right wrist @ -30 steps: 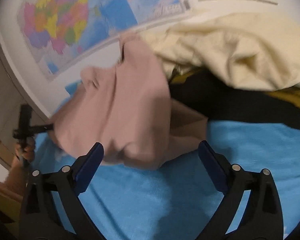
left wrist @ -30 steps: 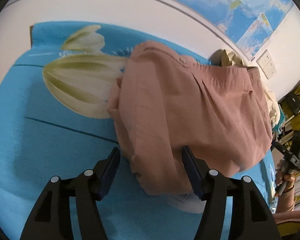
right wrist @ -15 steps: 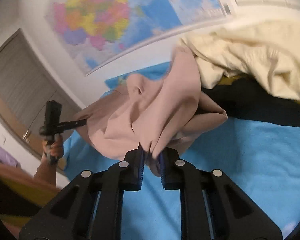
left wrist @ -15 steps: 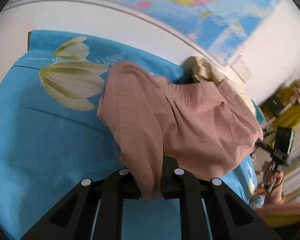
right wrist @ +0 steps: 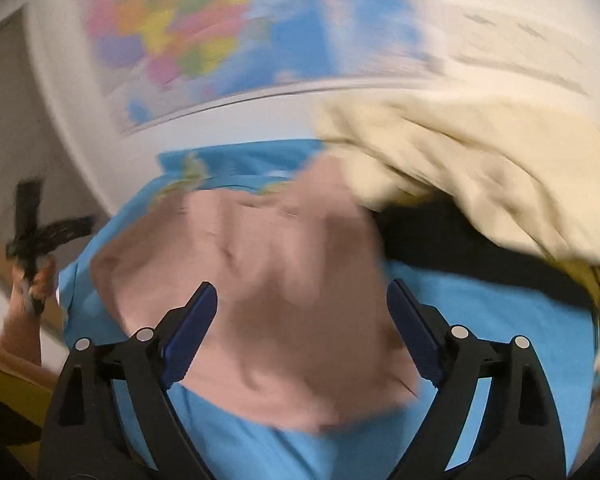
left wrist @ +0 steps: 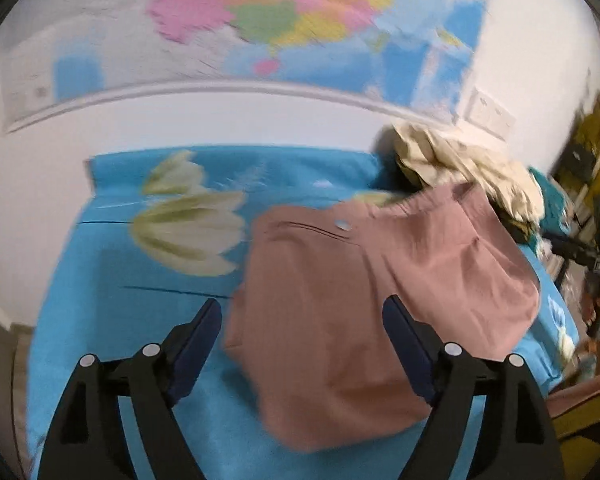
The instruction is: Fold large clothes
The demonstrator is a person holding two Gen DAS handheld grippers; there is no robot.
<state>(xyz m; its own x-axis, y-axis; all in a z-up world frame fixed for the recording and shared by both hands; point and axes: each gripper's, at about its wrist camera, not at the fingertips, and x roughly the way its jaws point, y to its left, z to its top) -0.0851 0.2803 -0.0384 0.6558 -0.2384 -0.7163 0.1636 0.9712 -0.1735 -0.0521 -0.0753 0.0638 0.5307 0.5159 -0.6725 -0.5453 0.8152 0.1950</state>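
Left gripper [left wrist: 302,336] opening, pink garment [left wrist: 380,300] loose between its jaws

No lettering on the blurred wall map [left wrist: 300,20] is legible.

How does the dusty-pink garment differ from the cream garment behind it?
The dusty-pink garment lies folded and fairly flat on the blue floral sheet; the cream garment is crumpled in a heap. The pink one sits nearer the claws, the cream one against the wall. Both are soft cloth.
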